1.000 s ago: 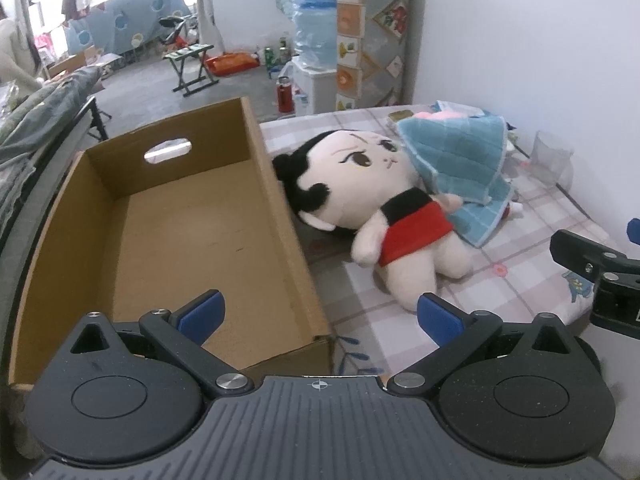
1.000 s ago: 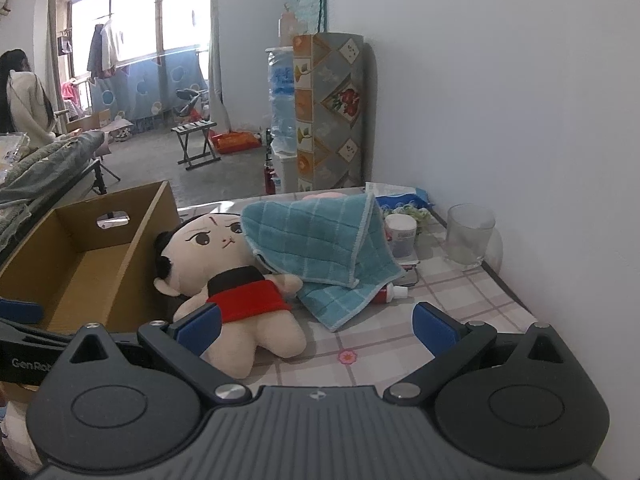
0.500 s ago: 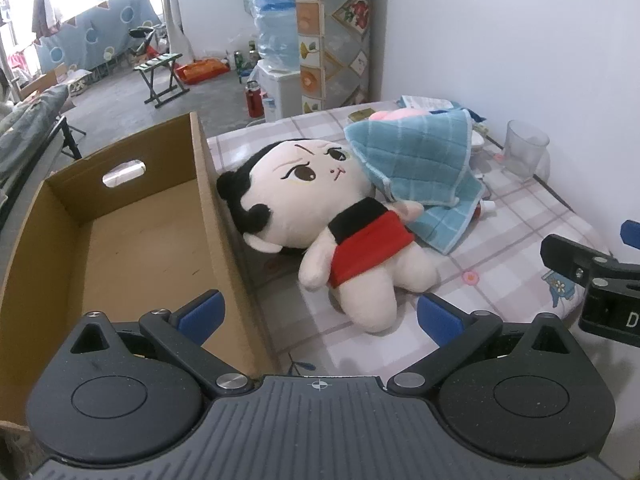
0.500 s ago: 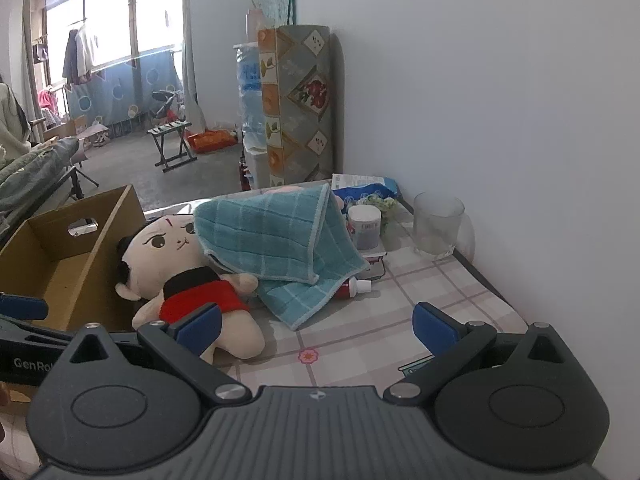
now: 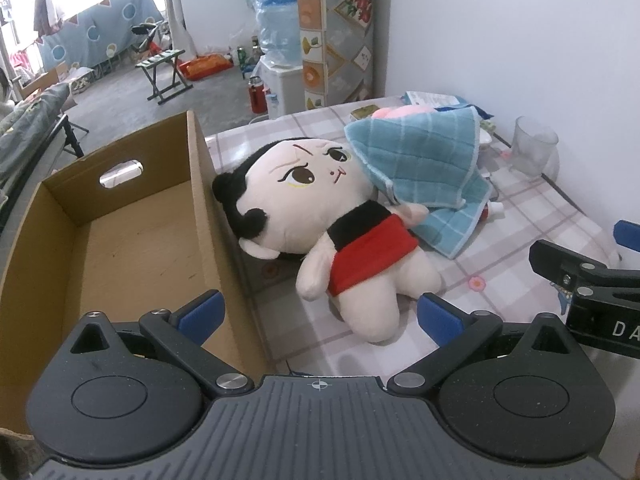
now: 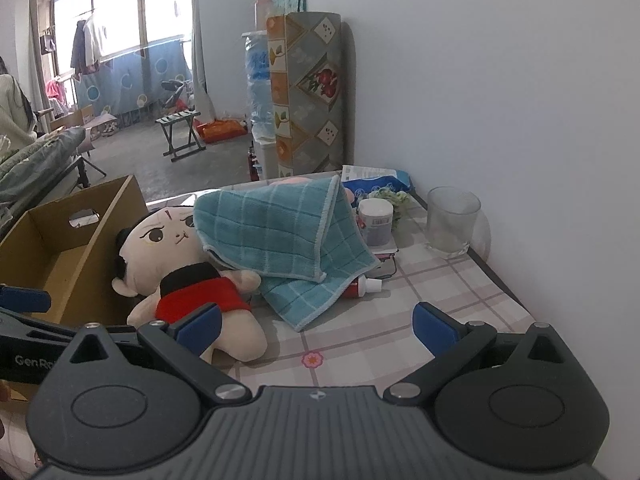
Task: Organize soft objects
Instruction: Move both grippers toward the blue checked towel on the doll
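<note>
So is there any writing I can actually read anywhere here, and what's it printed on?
"GenRo", cut off by the frame edge: on the left gripper body, seen from the right wrist view.
"DA", cut off too: on the right gripper body, seen from the left wrist view.
Water jug: blue characters, too blurred to read.
White jar label and blue packet: print too small to read.

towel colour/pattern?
Light blue towel with a paler grid of lines; clearest in the right wrist view.
</note>
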`<state>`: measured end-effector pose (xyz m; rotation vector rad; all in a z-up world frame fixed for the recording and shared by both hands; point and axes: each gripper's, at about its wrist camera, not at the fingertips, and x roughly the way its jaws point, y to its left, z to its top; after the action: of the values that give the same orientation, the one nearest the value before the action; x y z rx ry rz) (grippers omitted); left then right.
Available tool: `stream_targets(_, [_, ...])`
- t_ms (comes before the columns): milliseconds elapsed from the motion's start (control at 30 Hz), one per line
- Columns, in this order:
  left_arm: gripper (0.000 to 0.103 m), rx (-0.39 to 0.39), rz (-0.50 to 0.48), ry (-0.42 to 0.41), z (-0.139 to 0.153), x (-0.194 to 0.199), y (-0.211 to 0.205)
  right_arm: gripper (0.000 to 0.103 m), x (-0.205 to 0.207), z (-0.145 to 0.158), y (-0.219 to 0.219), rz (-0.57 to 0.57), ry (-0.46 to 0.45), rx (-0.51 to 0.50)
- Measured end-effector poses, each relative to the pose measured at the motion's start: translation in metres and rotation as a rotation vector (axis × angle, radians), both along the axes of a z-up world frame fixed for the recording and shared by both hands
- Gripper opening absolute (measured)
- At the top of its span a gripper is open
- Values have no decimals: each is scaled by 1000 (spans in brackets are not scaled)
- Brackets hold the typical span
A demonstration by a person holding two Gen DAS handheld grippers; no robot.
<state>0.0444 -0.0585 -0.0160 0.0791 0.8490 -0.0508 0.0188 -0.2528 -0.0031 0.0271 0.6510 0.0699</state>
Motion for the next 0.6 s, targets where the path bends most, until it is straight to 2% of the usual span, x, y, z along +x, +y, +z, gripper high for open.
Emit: stream_targets(600, [103, 0, 8, -4, 2, 1, 4, 61, -2, 1, 1, 9, -7, -5])
